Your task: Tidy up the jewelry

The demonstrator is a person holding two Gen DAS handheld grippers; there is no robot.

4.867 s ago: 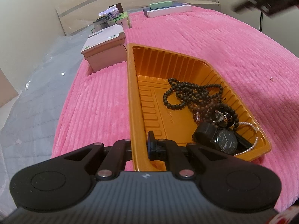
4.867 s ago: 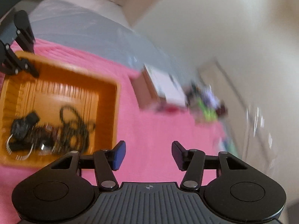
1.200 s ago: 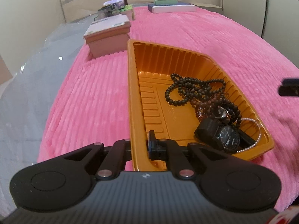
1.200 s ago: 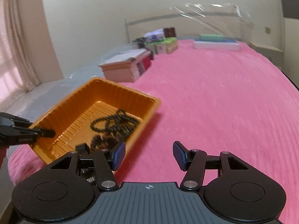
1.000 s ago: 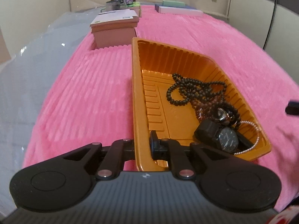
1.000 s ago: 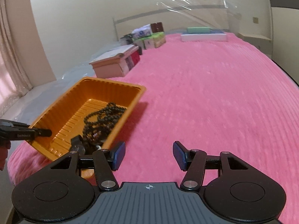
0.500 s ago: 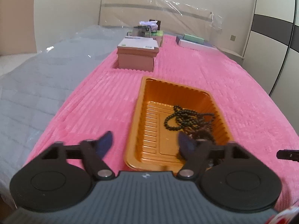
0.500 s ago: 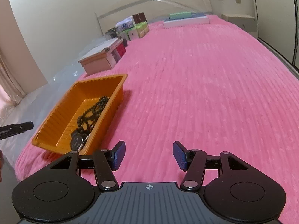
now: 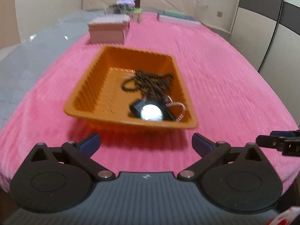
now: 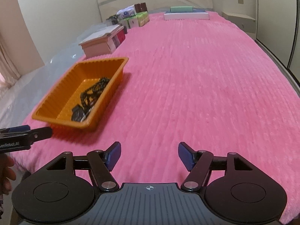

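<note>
An orange ribbed tray (image 9: pixel 86 86) (image 10: pixel 61 86) rests on the pink bedspread (image 9: pixel 215 78). Inside it lie dark bead strands (image 9: pixel 146 82) (image 10: pixel 93 90), a black watch (image 9: pixel 150 110) with a glaring face, and a thin pearl bracelet (image 9: pixel 180 112). My left gripper (image 9: pixel 145 144) hangs back from the tray's near rim, its jaws opening wide with nothing between them. My right gripper (image 10: pixel 149 153) is over bare bedspread to the right of the tray, its jaws opening and empty. Each gripper's fingers (image 9: pixel 277 142) (image 10: pixel 28 133) show at the other view's edge.
A pinkish box (image 9: pixel 108 30) (image 10: pixel 99 45) stands behind the tray, with smaller boxes (image 10: pixel 135 18) and flat boxes (image 10: pixel 185 14) near the headboard. Grey plastic-covered mattress (image 9: pixel 24 56) lies left. A wardrobe (image 9: pixel 271 28) stands right. A hand (image 10: pixel 5 176) shows at lower left.
My left gripper let go of the tray's near rim, opened wide and drew back. The tray now sits farther off. My right gripper pulled back and its jaws widened a little.
</note>
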